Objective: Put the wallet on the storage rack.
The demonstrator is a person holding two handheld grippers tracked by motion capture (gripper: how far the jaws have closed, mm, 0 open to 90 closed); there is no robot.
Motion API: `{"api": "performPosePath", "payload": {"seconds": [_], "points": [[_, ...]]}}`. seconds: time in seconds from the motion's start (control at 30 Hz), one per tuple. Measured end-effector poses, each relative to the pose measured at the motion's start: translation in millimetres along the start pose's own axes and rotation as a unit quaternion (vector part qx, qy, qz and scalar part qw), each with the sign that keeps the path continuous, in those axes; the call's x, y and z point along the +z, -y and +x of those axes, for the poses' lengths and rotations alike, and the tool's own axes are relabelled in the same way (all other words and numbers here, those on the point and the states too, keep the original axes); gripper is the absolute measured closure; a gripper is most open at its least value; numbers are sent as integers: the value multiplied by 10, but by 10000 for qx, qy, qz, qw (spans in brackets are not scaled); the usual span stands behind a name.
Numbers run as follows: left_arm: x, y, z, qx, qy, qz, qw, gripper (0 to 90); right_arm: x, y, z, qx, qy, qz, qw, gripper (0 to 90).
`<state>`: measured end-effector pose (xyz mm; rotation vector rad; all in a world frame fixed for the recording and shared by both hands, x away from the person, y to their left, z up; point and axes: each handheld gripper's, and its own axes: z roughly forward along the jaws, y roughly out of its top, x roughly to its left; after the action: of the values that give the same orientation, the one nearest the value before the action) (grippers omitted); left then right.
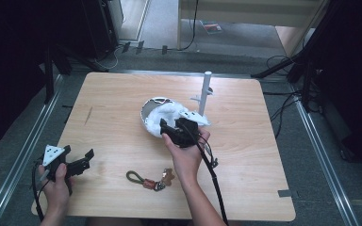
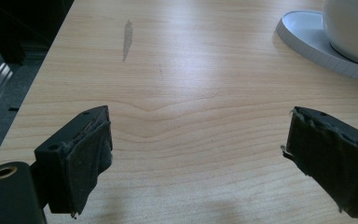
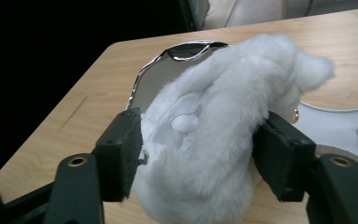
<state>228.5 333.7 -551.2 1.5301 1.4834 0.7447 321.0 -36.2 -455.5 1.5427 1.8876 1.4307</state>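
High view: the white fluffy plush toy (image 1: 167, 113) lies mid-table against a shiny oval mirror (image 1: 147, 113), beside the right gripper (image 1: 176, 132). The left gripper (image 1: 78, 162) rests apart.

Left gripper view: jaws spread, empty.

Right gripper view: jaws straddle the toy (image 3: 214, 135), pads contacting fur; whether they press cannot be told. Judged light, soft, compressible: grip mid-body.

Both grippers (image 1: 75, 162) (image 1: 181, 129) are showing black bodies with worn, frayed dark pads (image 2: 86, 163); brass-coloured screw eyelets (image 3: 77, 161) sitting on the jaw arms; grey three-cornered plate (image 1: 52, 153) topping left one; black cable (image 1: 214, 179) trailing; forearms bare, sleeveless
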Motion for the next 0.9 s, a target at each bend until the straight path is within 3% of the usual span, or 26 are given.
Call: {"api": "performPosePath", "payload": {"seconds": [0.2, 0.33, 0.37, 0.4, 0.57, 0.77, 0.9], "points": [[0, 0, -1, -6, 3, 9, 10000, 73, -35, 54, -8, -625, -254, 254, 9974, 238], [1, 0, -3, -14, -2, -3, 10000, 73, -38, 96, 27, -1095, -153, 407, 9930, 199], [1, 0, -3, -14, -2, -3, 10000, 73, -38, 96, 27, -1095, -153, 407, 9930, 199], [3, 0, -5, -23, -8, -4, 10000, 73, -47, 120, 58, -1334, -93, 453, 9900, 192], [1, 0, -2, 1, -5, -2, 10000, 73, -67, 143, 89, -1533, -100, 458, 9871, 184], [2, 0, -4, -21, -3, -7, 10000, 73, -41, 217, 86, -1921, 72, 643, 9792, 181], [3, 1, -4, -25, -1, -11, 10000, 73, -24, 253, 89, -2010, 39, 735, 9768, 152]]}}
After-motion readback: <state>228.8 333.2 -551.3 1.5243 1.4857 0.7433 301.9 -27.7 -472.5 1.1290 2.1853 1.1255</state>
